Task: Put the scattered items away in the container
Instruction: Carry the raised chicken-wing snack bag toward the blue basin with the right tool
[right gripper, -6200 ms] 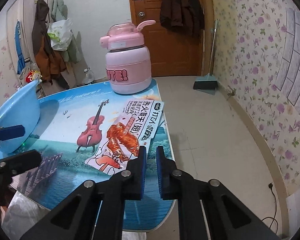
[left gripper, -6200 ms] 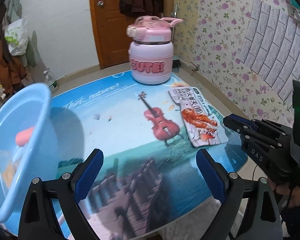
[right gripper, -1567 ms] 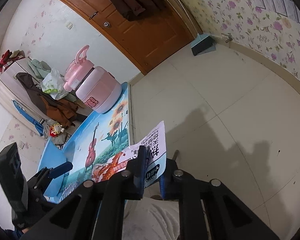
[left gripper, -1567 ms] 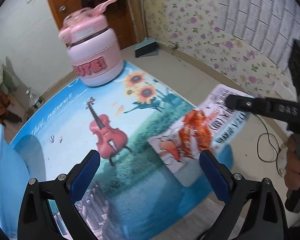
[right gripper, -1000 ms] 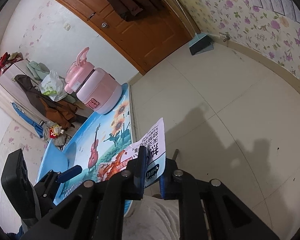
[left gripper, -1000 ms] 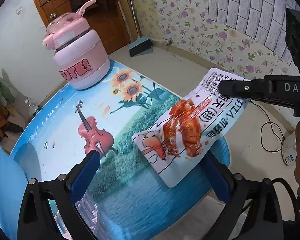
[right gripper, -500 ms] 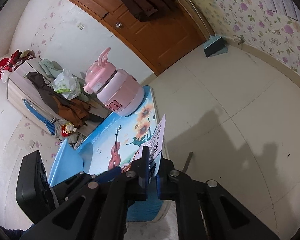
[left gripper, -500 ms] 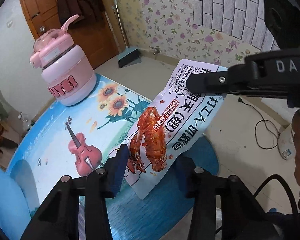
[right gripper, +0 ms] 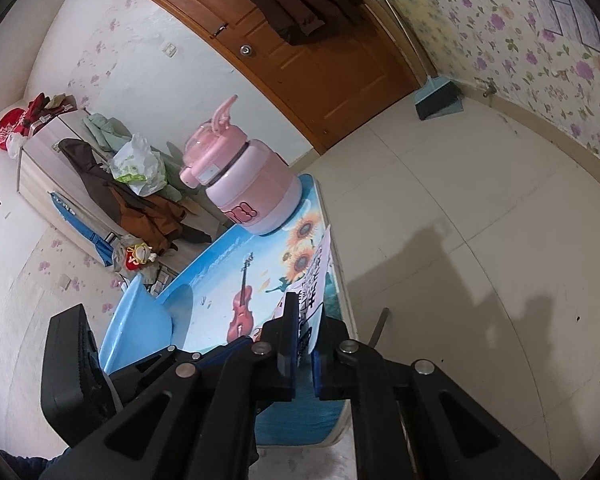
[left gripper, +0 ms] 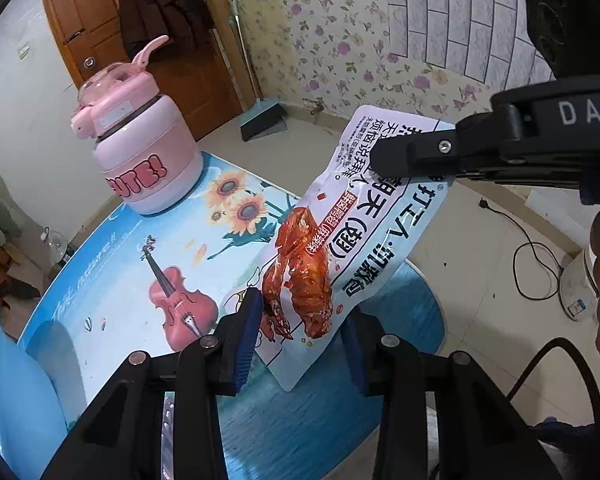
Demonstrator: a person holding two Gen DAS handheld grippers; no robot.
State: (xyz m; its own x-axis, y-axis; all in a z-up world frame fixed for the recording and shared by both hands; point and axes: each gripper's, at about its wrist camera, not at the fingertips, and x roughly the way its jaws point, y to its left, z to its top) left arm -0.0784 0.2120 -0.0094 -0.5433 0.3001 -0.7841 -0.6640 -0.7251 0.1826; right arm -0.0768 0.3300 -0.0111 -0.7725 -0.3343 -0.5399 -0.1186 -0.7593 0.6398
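A white snack packet printed with red chicken wings hangs in the air over the table's right end. My right gripper is shut on its top edge, and the packet shows edge-on in the right wrist view. My left gripper is open, its two blue pads either side of the packet's lower end without clamping it. The light blue basin stands at the table's left edge and also shows in the right wrist view.
A large pink jug stands at the far end of the table, which has a blue violin-and-sunflower cover. A broom and dustpan lean by the wooden door. A cable lies on the tiled floor to the right.
My right gripper took the packet off the table and lifted it upright. My left gripper moved in under it, and its fingers have narrowed around the packet's lower end.
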